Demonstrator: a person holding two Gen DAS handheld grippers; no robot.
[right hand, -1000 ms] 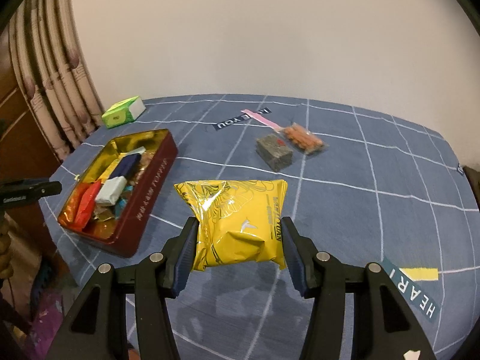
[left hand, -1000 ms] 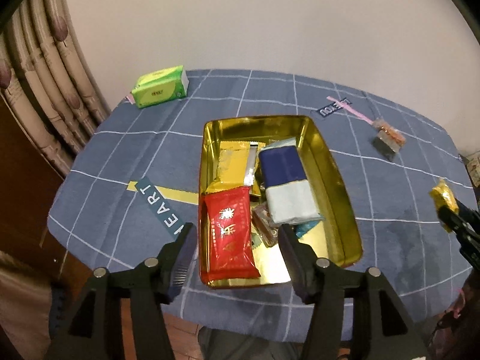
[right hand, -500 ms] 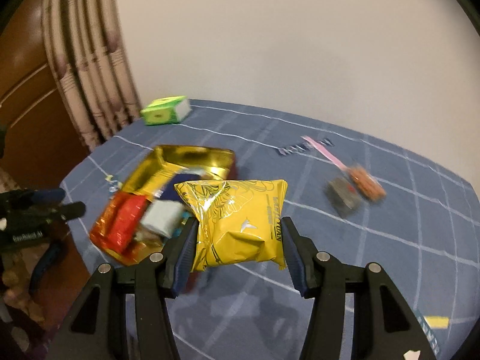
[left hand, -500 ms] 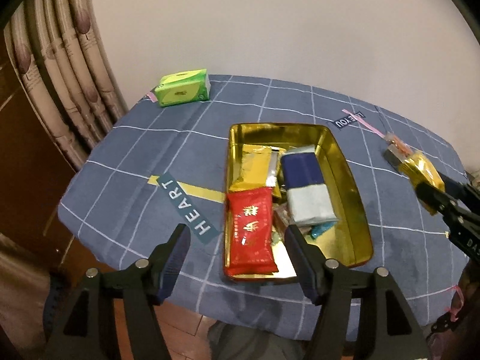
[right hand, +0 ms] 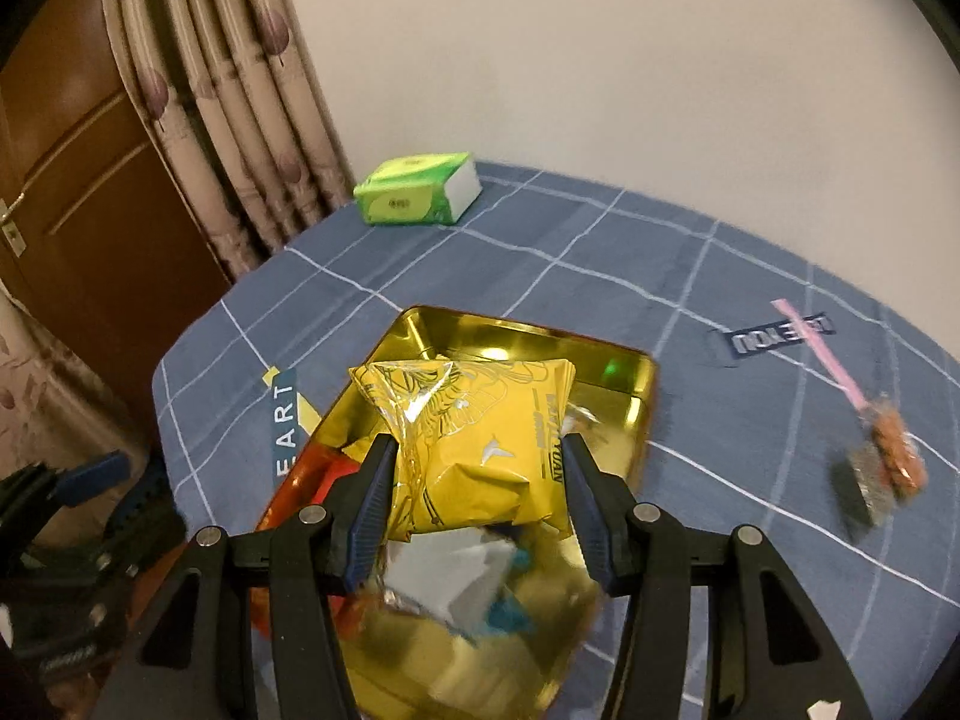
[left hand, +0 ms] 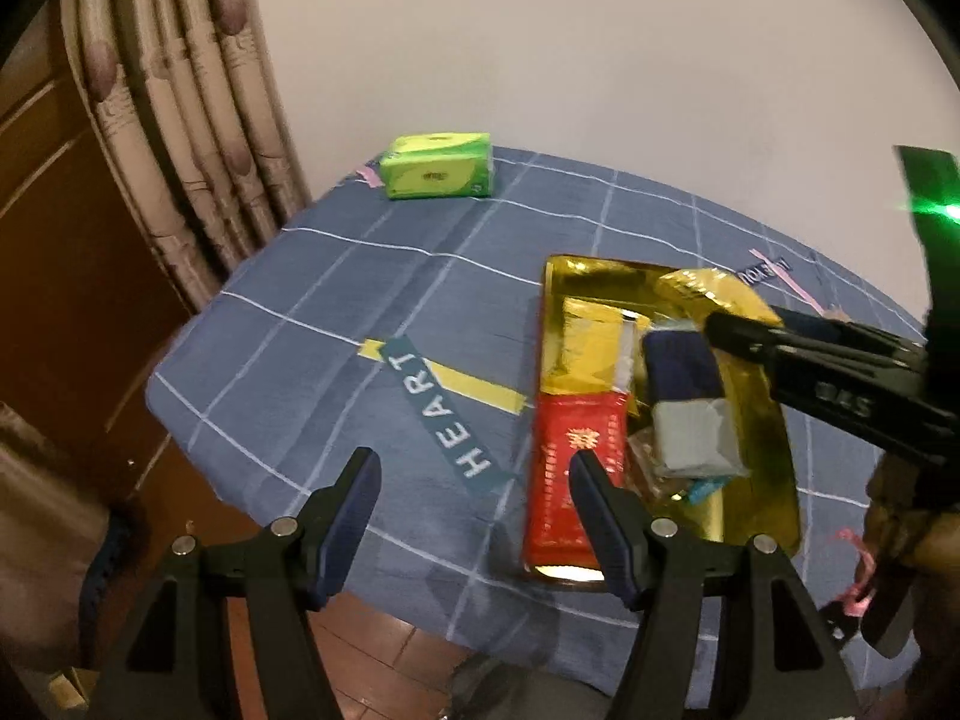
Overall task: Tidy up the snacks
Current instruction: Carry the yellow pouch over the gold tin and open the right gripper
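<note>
The yellow snack packet [right hand: 480,450] is clamped between the two fingers of the right gripper [right hand: 477,480] and hangs above the gold tin tray [right hand: 624,414], over its middle part. In the tray lie a red packet [left hand: 567,468], a yellow packet [left hand: 591,354] and a navy and white packet [left hand: 687,405]. The left gripper [left hand: 474,504] holds nothing; its fingers are wide apart, over the near edge of the blue checked tablecloth [left hand: 360,312]. A green tissue pack [left hand: 438,174] lies at the far side, and two small snacks [right hand: 879,474] lie right of the tray.
</note>
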